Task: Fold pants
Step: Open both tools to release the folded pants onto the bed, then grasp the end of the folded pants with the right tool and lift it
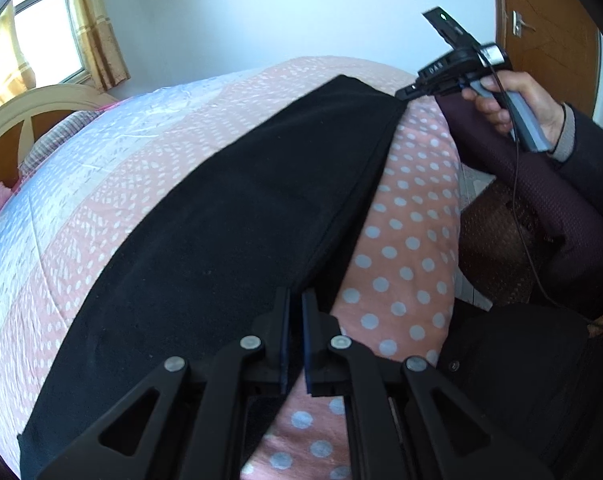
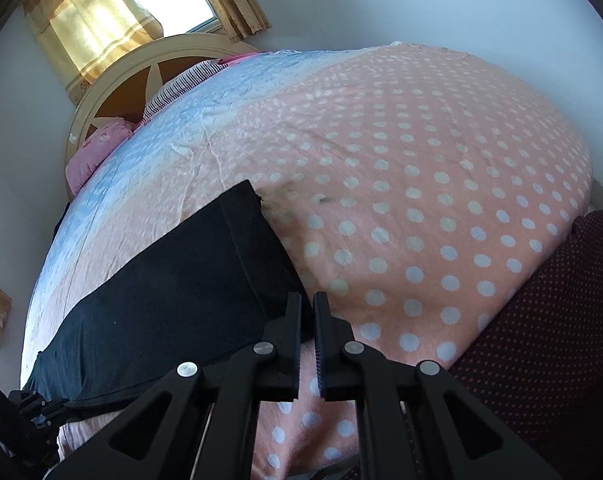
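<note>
Black pants [image 1: 229,220] lie flat on the bed as a long strip. In the left wrist view my left gripper [image 1: 296,300] is shut on the near edge of the pants. At the far end the right gripper [image 1: 401,94], held by a hand, pinches the far corner. In the right wrist view the pants [image 2: 173,300] stretch to the left, and my right gripper [image 2: 307,304] is shut on their near corner by the hem band. The left gripper [image 2: 57,404] shows at the lower left at the other end.
The bed has a pink polka-dot cover [image 2: 421,200] with a pale blue part [image 2: 173,120]. A cream headboard [image 2: 113,76], pillows [image 2: 97,148] and a curtained window [image 2: 101,8] are beyond. A wooden door [image 1: 549,32] stands right. The person's body [image 1: 541,360] is at the bed's edge.
</note>
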{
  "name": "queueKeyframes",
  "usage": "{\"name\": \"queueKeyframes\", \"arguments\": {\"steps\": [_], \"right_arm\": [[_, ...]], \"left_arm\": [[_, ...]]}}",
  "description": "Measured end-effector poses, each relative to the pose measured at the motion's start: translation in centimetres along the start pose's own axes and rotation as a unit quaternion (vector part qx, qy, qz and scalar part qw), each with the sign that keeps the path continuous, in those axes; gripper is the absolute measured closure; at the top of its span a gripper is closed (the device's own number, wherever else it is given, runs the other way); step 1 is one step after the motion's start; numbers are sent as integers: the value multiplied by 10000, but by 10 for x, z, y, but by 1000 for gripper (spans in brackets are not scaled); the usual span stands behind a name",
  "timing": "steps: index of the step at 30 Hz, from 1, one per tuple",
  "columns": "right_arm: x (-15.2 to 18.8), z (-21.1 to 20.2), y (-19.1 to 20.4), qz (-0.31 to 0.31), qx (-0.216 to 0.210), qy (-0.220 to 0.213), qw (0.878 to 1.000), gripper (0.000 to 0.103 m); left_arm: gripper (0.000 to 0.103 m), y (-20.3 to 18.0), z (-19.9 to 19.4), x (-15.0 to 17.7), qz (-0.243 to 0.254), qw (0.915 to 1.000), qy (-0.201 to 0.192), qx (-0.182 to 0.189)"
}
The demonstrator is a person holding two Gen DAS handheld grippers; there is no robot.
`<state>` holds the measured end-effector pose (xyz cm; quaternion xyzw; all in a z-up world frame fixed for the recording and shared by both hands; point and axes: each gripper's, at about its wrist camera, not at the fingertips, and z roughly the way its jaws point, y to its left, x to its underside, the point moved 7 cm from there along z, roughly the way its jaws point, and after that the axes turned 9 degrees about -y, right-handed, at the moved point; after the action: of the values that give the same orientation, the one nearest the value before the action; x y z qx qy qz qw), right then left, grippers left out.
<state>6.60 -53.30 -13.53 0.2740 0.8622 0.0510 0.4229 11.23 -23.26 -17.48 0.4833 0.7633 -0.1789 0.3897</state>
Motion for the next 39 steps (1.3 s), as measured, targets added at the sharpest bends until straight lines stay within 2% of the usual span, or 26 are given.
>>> {"name": "queueKeyframes", "arguments": {"steps": [2, 3, 4, 5, 7, 9, 12, 14, 16, 19, 22, 24, 27, 30, 33, 36, 37, 38, 39], "right_arm": [[-2, -6, -3, 11, 261, -127, 9996, 81], [-5, -11, -3, -25, 355, -213, 9991, 56], [-8, -18, 1, -54, 374, -358, 9986, 47], [-12, -25, 6, -68, 349, -477, 9982, 47], [-16, -37, 29, -311, 259, -626, 9972, 47], [-13, -44, 60, -634, 35, -672, 9957, 47], [12, -42, 133, -1274, -717, -332, 9887, 47], [34, -39, 175, -1657, -1080, -140, 9801, 47], [63, -31, 218, -2152, -1337, 111, 9673, 47], [100, -18, 253, -2775, -1341, 328, 9508, 47], [137, -3, 264, -3339, -1147, 749, 9326, 47], [147, -8, 263, -3658, -1010, 603, 9232, 47], [152, -17, 256, -3644, -1049, 884, 9211, 47], [155, -24, 256, -3721, -1074, 750, 9189, 47], [157, -39, 274, -3766, -1479, 511, 9131, 47], [171, -49, 295, -4101, -1780, 449, 8934, 47], [177, -49, 301, -4225, -1821, 460, 8867, 47], [184, -47, 305, -4353, -1830, 479, 8802, 49], [188, -44, 307, -4444, -1806, 491, 8761, 55]], "left_arm": [[92, -1, -13, -1, 41, 9999, -122, -18], [85, -1, -20, 0, 68, 9998, -180, -70], [78, 1, -28, 2, 60, 9996, -234, -138], [74, 3, -36, 3, 24, 9994, -290, -198], [57, 13, -52, 9, -83, 9980, -454, -433], [52, 31, -63, 15, -328, 9949, -572, -767], [52, 71, -66, 30, -982, 9850, -453, -1343], [52, 88, -62, 42, -1264, 9791, -276, -1566], [52, 93, -57, 52, -1360, 9765, -146, -1664], [52, 83, -50, 61, -1146, 9795, 3, -1657], [52, 76, -48, 67, -1007, 9804, 31, -1691], [52, 77, -50, 71, -1191, 9808, 37, -1546], [52, 77, -54, 76, -1279, 9817, 9, -1413], [52, 74, -57, 73, -1286, 9808, -56, -1462], [51, 73, -61, 61, -1371, 9789, -307, -1486], [40, 72, -62, 54, -1369, 9769, -433, -1580], [40, 73, -60, 54, -1375, 9770, -426, -1571], [40, 74, -59, 55, -1372, 9768, -397, -1594], [40, 75, -57, 58, -1367, 9764, -356, -1631]]}}
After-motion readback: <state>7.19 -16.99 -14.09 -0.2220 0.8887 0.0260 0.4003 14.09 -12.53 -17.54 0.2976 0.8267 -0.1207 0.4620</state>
